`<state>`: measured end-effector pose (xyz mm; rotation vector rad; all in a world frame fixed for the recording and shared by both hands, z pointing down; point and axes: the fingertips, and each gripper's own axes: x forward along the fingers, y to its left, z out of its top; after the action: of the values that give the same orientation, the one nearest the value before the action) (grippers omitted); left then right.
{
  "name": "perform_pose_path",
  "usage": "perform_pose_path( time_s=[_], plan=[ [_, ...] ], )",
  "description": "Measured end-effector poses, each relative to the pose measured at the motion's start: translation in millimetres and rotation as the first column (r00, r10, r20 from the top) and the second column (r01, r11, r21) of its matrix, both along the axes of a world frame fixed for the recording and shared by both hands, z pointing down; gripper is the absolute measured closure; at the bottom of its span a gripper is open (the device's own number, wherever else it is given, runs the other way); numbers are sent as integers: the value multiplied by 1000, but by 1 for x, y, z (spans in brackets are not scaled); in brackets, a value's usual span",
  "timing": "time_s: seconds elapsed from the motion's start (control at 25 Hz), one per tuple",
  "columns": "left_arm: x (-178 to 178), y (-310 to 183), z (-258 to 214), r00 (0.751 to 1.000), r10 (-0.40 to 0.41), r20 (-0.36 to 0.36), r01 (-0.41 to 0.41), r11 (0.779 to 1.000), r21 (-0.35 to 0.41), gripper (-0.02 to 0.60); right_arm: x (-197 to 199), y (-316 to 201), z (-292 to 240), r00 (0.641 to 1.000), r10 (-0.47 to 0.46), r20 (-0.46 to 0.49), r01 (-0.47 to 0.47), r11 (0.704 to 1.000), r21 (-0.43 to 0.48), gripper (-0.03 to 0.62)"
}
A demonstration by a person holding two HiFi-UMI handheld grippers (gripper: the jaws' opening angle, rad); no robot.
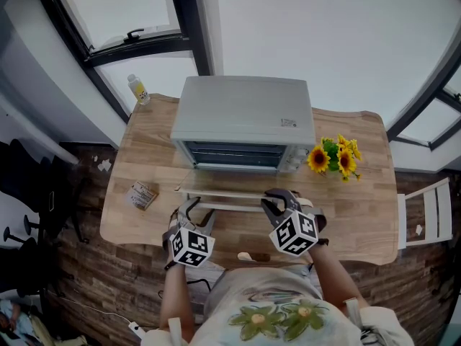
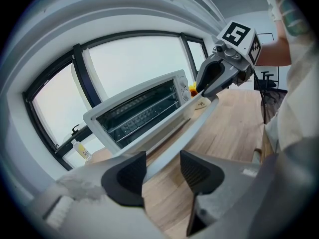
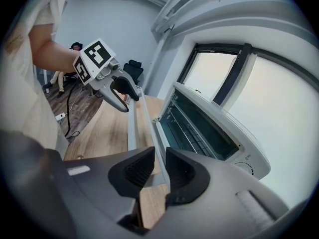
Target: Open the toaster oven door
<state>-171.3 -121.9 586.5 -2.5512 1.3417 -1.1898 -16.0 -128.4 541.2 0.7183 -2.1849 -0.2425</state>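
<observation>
Toaster oven door, glass in a silver frame (image 1: 225,192), on the grey box-shaped metal toaster oven (image 1: 245,114) at 12 o'clock on the wooden table (image 1: 360,215), already lies folded toward 6 o'clock, so opening looks done; right gripper (image 3: 158,159) jaws grasp its front rail, left gripper (image 2: 162,166) jaws stand released astride it, and only letting go seems left.

Grey toaster oven (image 1: 245,110), its door (image 1: 223,193) folded down open.
</observation>
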Motion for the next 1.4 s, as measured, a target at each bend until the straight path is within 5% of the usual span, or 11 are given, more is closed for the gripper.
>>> perform_pose_path(
  time_s=[1.4],
  plan=[
    [-1,16,26,999,-24,38,26,999,-35,359,-2,19,23,999,-30,13,31,999,-34,523]
  ],
)
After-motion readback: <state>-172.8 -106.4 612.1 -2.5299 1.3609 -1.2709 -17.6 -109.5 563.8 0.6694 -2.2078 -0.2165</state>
